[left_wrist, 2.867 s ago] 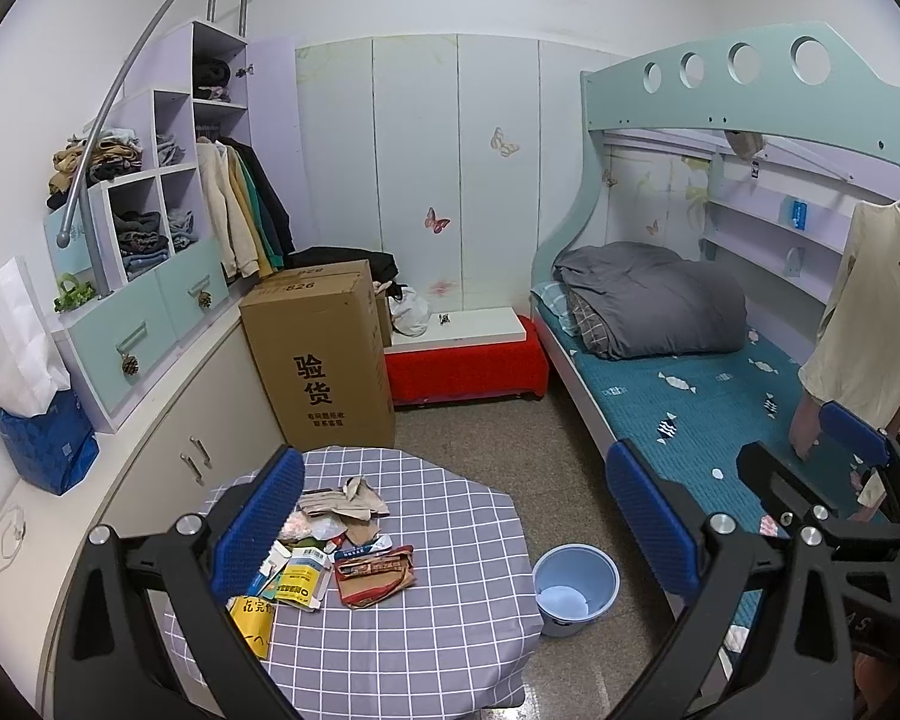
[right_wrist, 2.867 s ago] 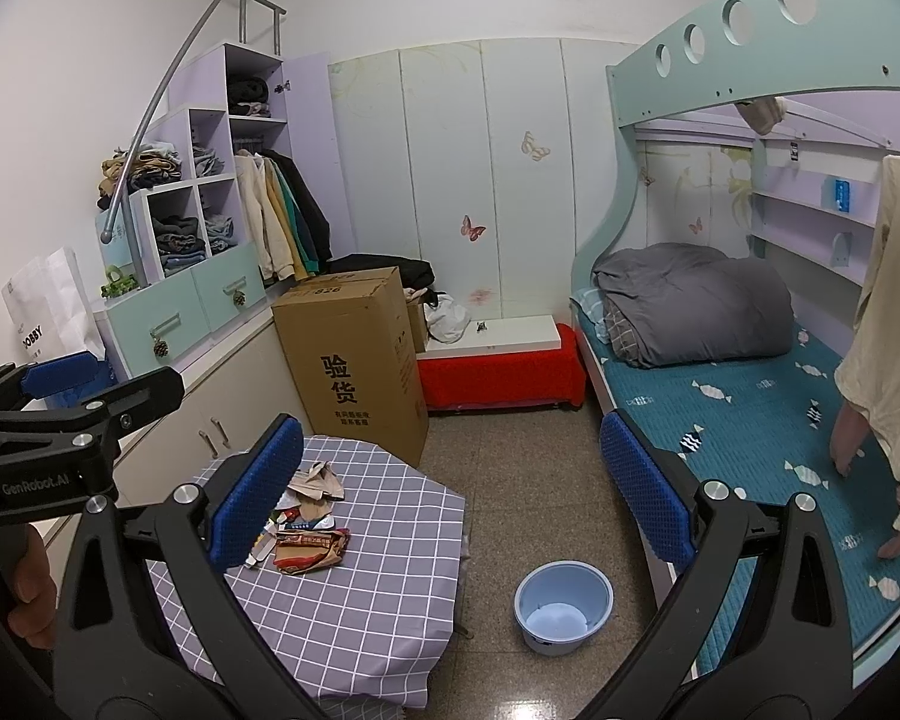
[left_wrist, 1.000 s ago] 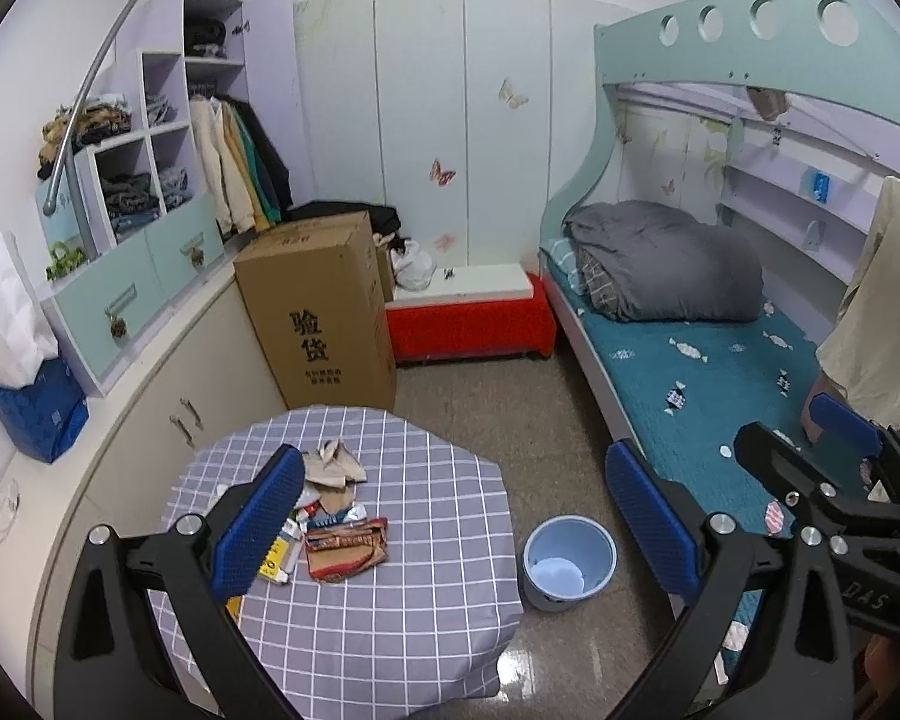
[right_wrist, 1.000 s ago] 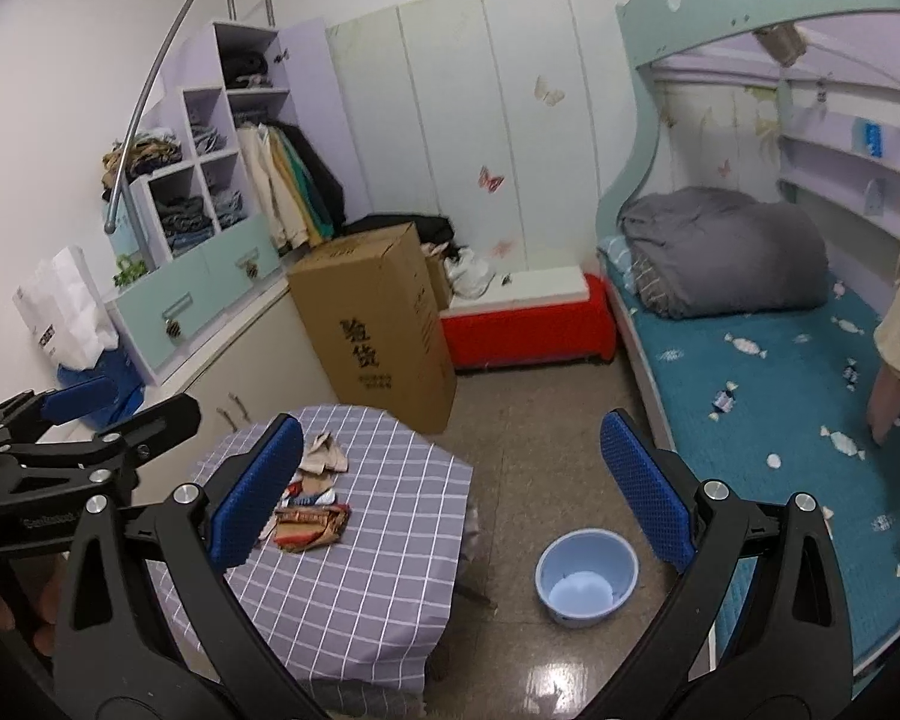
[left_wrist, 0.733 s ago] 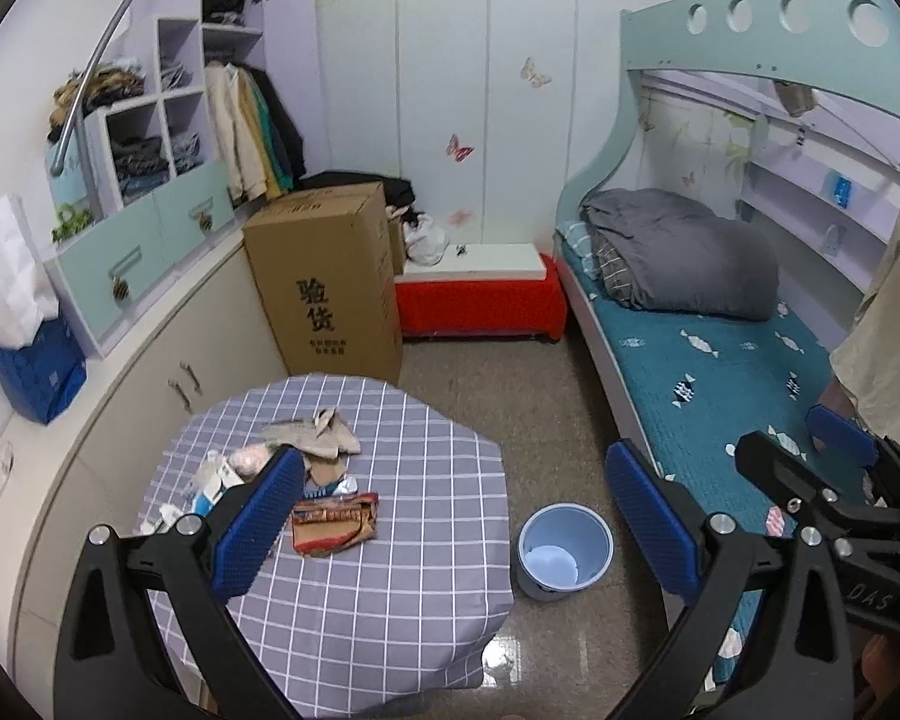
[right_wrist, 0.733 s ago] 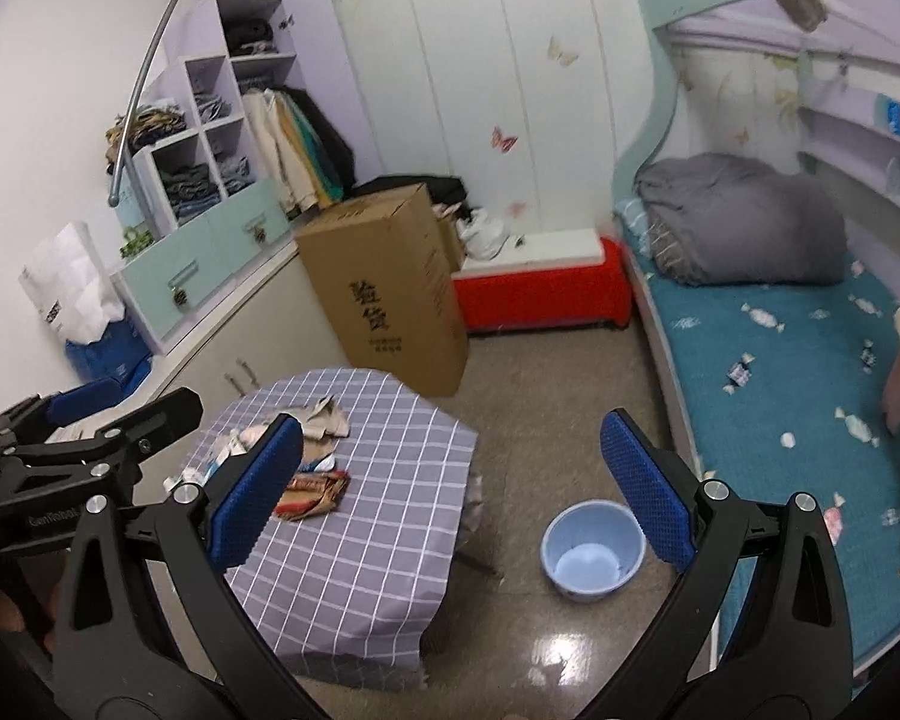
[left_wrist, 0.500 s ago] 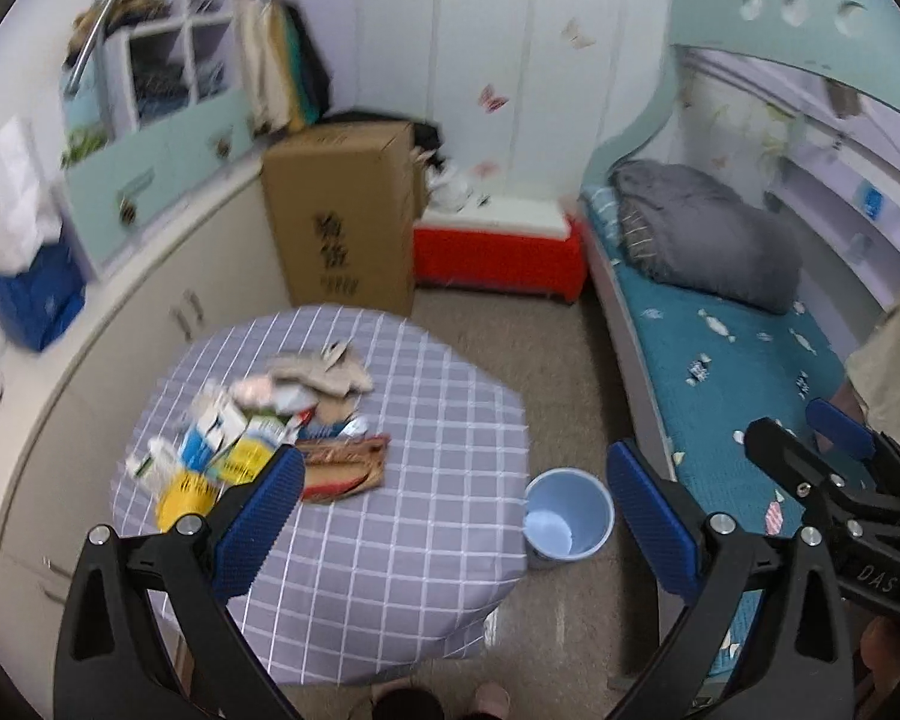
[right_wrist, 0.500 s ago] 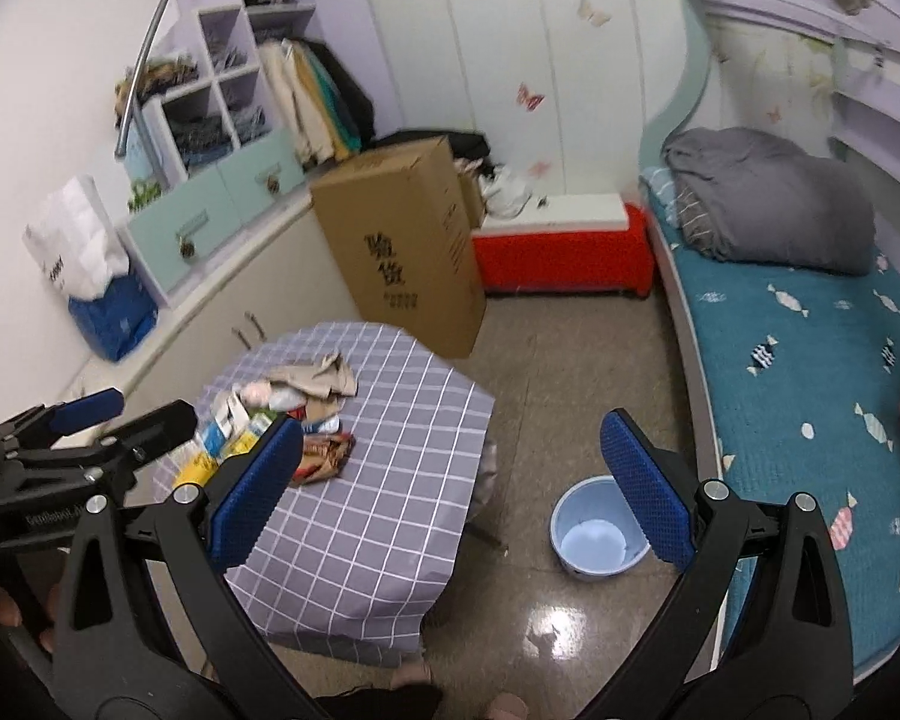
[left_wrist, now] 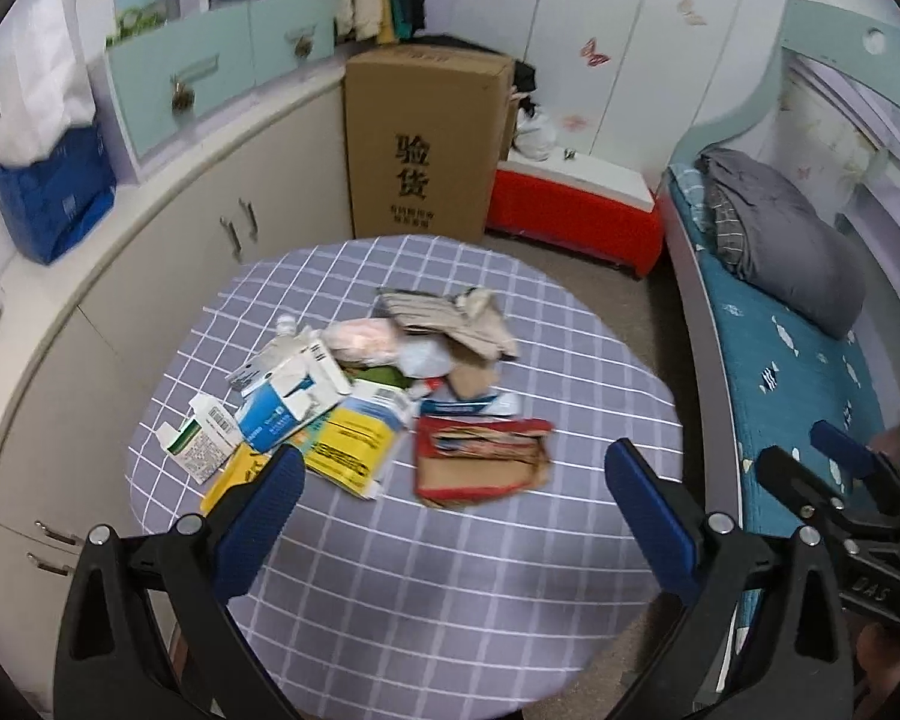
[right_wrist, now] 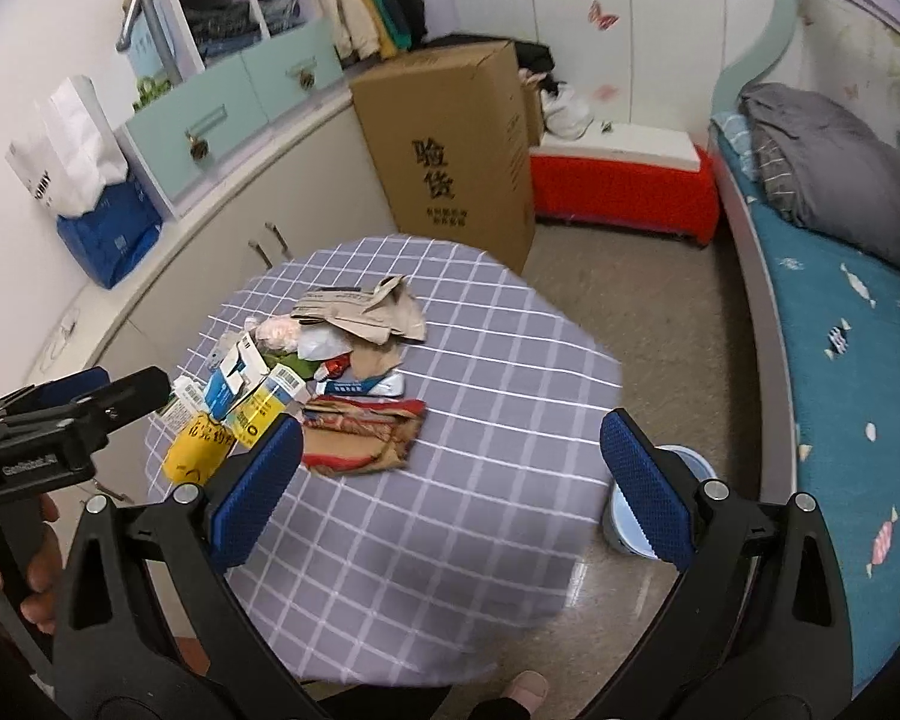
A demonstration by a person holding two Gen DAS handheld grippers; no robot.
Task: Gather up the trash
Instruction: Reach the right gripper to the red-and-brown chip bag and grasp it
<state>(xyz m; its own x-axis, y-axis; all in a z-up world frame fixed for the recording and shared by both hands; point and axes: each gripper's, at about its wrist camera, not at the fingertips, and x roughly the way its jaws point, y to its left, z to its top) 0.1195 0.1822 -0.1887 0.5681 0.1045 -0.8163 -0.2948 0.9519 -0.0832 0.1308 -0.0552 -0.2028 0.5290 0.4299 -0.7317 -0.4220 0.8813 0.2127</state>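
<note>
Trash pile [left_wrist: 384, 396] on checked table [left_wrist: 450, 570]; both grippers gape.

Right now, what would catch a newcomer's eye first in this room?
The heap of trash in the middle of the checked round table, with a red torn carton at its near edge. Behind stands a tall cardboard box; a blue bucket sits on the floor, right of the table.

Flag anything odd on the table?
Torn and flattened packaging is heaped on the left half of the table: a ripped red carton, a yellow pouch and crumpled brown paper. The bin sits on the floor beside the table.
</note>
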